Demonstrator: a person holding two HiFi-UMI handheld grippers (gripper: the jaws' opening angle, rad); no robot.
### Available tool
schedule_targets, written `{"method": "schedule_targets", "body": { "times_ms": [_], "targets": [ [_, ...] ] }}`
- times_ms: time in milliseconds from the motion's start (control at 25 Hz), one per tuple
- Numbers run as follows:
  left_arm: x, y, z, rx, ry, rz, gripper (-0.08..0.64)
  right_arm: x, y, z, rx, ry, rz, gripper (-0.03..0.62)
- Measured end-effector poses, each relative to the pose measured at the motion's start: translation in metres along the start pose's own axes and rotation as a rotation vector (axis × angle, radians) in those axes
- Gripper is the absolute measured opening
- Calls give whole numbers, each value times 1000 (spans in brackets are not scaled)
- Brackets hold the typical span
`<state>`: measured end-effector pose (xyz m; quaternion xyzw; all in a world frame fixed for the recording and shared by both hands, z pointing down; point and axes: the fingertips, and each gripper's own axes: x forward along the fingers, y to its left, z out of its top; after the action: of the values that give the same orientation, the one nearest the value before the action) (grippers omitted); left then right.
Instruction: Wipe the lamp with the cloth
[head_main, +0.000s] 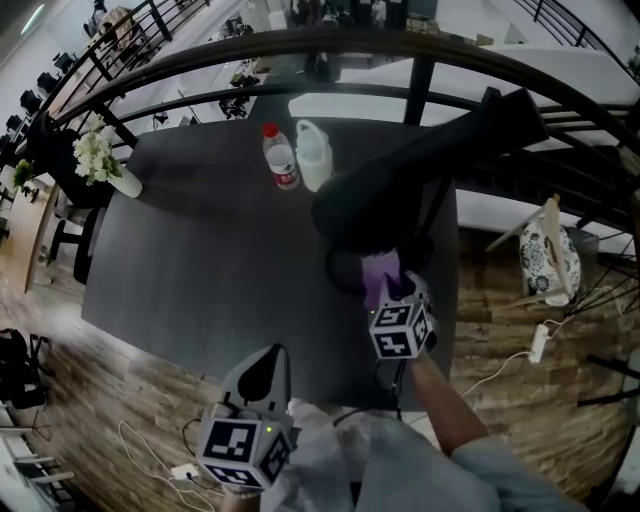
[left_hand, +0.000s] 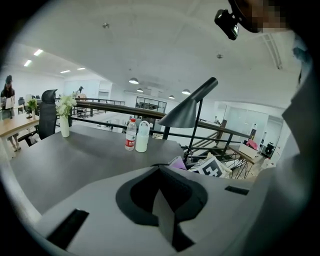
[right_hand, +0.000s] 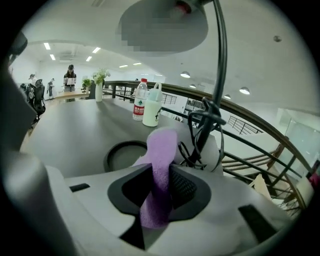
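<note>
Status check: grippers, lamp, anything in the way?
Right gripper shut on cloth, below lamp shade. Left gripper shut, empty, held back. Cord bunched at lamp stem, beside cloth.

You have the black desk lamp (head_main: 400, 190) standing on the right half of the dark table (head_main: 200, 260), its cone shade tilted, narrow end toward 2 o'clock in the head view, above its round base. The purple cloth (right_hand: 160, 170) rises limp between the closed jaws of your right gripper (right_hand: 161, 186), just at 3 o'clock of that base.
</note>
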<state>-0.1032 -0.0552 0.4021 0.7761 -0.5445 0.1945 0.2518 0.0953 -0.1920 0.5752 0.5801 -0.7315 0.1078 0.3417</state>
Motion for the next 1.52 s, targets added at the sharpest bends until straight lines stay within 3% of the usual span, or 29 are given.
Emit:
{"method": "schedule_targets", "body": {
  "times_ms": [320, 720, 960, 1240, 1520],
  "targets": [
    [-6, 17, -11, -36, 27, 41, 5, 27, 15, 5, -75, 73, -28, 91],
    [-21, 33, -13, -73, 23, 107, 5, 54, 45, 35, -157, 50, 43, 91],
    [-27, 40, -14, -88, 12, 128, 5, 54, 83, 55, -196, -3, 146, 91],
    [-28, 36, -15, -86, 3, 125, 5, 39, 128, 50, -249, -20, 322, 91],
    [-22, 21, -7, -68, -12, 83, 5, 17, 129, 26, -273, -4, 370, 91]
  ]
}}
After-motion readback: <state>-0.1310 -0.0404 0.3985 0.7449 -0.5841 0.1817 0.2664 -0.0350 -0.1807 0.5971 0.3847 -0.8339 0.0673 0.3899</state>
